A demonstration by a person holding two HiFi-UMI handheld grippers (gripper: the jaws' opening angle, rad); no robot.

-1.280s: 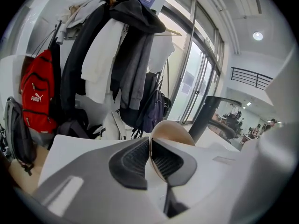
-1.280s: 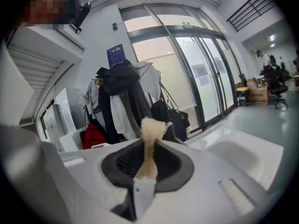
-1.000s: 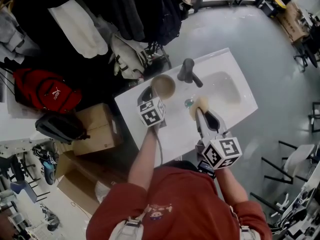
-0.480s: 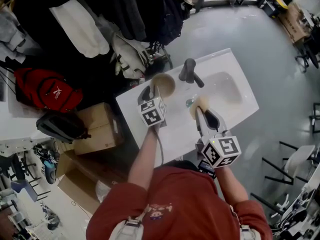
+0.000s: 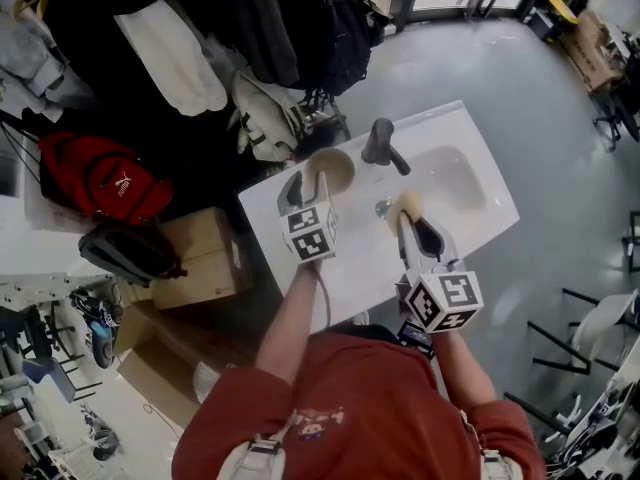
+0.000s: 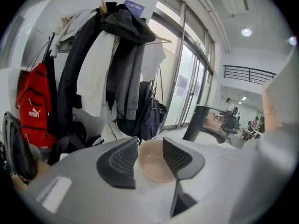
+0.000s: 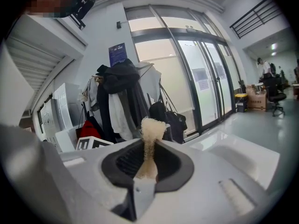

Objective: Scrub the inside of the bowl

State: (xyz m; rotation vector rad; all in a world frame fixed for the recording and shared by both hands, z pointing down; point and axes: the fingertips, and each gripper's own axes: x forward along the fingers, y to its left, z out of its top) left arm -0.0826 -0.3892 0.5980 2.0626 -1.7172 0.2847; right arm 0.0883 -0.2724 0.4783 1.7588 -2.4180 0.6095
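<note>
A beige bowl (image 5: 331, 168) stands upright on the white counter (image 5: 345, 258), left of the faucet. In the left gripper view the bowl (image 6: 156, 166) lies just beyond and below the jaws. My left gripper (image 5: 298, 188) hangs at the bowl's near-left rim; its jaws have just been opening, and the left gripper (image 6: 149, 147) now stands open with nothing pressed between its pads. My right gripper (image 5: 407, 218) is shut on a pale yellow sponge (image 5: 404, 204), near the faucet's base. In the right gripper view the sponge (image 7: 152, 127) sticks up out of the closed jaws of the right gripper (image 7: 148, 158).
A dark faucet (image 5: 380, 142) rises between the bowl and the sink basin (image 5: 447, 176). Coats and bags (image 5: 250, 28) hang behind the counter. A red backpack (image 5: 95, 178), a black bag (image 5: 130, 253) and cardboard boxes (image 5: 205, 258) sit on the floor at the left.
My left gripper has lifted a little from the bowl's rim and its jaws have spread. The bowl stays on the counter. The right gripper with the sponge has kept still.
</note>
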